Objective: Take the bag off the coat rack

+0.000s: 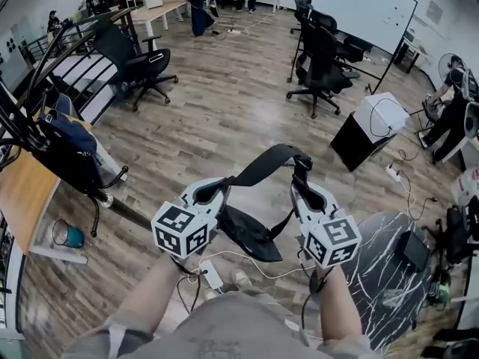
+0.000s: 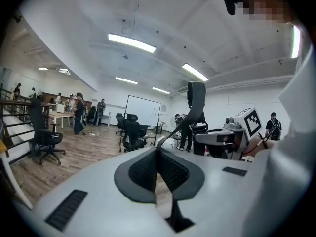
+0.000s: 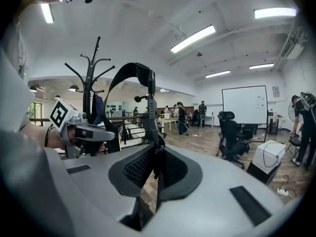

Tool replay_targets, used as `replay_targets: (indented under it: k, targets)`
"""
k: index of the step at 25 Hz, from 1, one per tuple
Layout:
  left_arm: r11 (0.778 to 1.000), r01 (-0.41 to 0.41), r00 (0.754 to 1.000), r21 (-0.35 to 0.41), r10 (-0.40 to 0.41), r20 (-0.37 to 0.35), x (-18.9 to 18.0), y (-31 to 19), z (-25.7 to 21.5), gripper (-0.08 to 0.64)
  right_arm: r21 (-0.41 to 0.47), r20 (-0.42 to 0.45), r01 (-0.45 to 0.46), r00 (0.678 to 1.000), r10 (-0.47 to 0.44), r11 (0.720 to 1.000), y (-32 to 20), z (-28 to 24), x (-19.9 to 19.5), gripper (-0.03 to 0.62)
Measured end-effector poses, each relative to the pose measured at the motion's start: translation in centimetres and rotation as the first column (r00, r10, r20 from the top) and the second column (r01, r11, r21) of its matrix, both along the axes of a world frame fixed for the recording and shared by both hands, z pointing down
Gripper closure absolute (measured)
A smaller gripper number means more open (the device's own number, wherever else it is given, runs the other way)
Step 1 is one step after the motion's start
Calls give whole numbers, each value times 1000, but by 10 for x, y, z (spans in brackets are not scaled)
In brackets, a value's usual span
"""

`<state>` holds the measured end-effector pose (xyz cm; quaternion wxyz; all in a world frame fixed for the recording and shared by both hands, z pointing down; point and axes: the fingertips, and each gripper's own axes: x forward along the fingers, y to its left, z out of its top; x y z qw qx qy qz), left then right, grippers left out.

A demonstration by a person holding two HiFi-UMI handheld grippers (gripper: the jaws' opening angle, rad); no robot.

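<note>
The black bag [image 1: 247, 234] is being held up between both grippers, well apart from the coat rack [image 3: 89, 83], its long body slanting downward toward the person. Its strap [image 1: 263, 163] is being arched left to right, pinched by the closed left gripper [image 1: 213, 191] and the closed right gripper [image 1: 305, 189].

Coat rack [image 1: 22, 129] top off-frame, L edge

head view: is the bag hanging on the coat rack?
No, the bag hangs by its strap between the left claw and right claw, clear of the coat rack.
</note>
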<state>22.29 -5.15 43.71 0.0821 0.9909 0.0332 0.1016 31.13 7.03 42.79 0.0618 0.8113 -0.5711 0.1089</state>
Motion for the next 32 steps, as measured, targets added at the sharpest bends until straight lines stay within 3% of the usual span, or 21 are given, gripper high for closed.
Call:
replay_targets:
  k: [13, 32]
  targets:
    - [998, -1, 977, -59, 13, 212, -19, 22, 104, 543, -146, 174, 3, 985, 22, 989, 25, 111, -11, 544]
    - [996, 52, 981, -66, -39, 188, -40, 11, 90, 543, -128, 160, 82, 985, -61, 988, 14, 90, -26, 543]
